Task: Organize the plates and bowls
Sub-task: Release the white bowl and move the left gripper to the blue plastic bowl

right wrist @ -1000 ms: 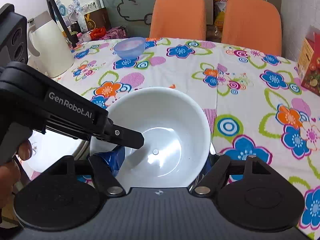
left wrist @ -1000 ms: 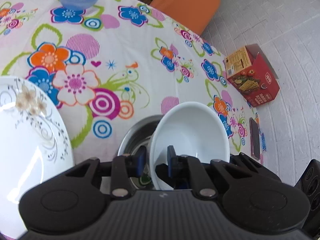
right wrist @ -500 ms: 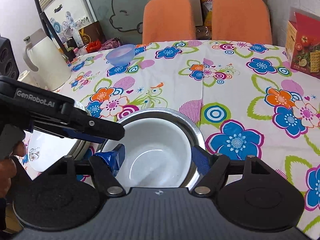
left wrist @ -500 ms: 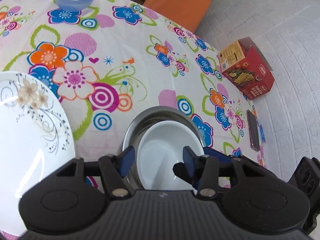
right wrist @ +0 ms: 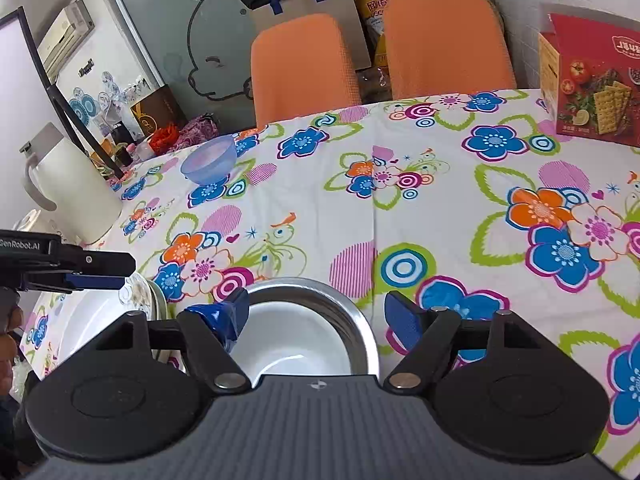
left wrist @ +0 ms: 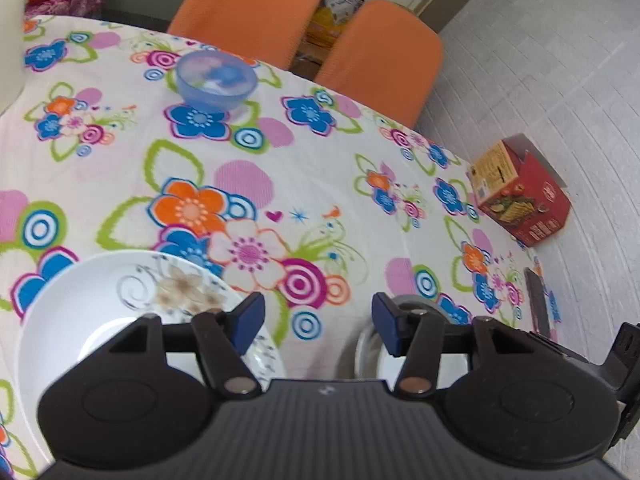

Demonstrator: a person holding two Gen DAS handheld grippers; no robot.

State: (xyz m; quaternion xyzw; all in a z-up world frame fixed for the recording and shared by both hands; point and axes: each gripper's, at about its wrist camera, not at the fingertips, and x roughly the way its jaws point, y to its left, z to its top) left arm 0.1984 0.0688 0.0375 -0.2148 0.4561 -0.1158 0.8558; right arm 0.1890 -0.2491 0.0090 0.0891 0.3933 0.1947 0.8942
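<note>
A white bowl point(right wrist: 292, 340) sits nested inside a steel bowl point(right wrist: 356, 320) on the flowered tablecloth; its rim point(left wrist: 366, 354) peeks out at the right in the left wrist view. My right gripper point(right wrist: 318, 316) hangs open just above it, holding nothing. A white plate with a brown flower pattern point(left wrist: 100, 304) lies left of the bowls and shows again as plate point(right wrist: 100, 312). My left gripper point(left wrist: 318, 322) is open and empty, raised over the cloth between plate and bowls; its fingers point(right wrist: 96, 264) reach in from the left. A translucent blue bowl point(left wrist: 216, 84) stands far back, also bowl point(right wrist: 208, 158).
A red cracker box point(left wrist: 520, 192) stands at the right table edge, with a dark phone point(left wrist: 538, 306) nearer. A white kettle point(right wrist: 68, 184) is at the left. Two orange chairs point(right wrist: 304, 68) stand behind the table. A hand point(right wrist: 10, 332) grips the left tool.
The left gripper let go of the white bowl into the steel bowl, opened wide, then lifted and swung left toward the plate. The right gripper pulled back slightly.
</note>
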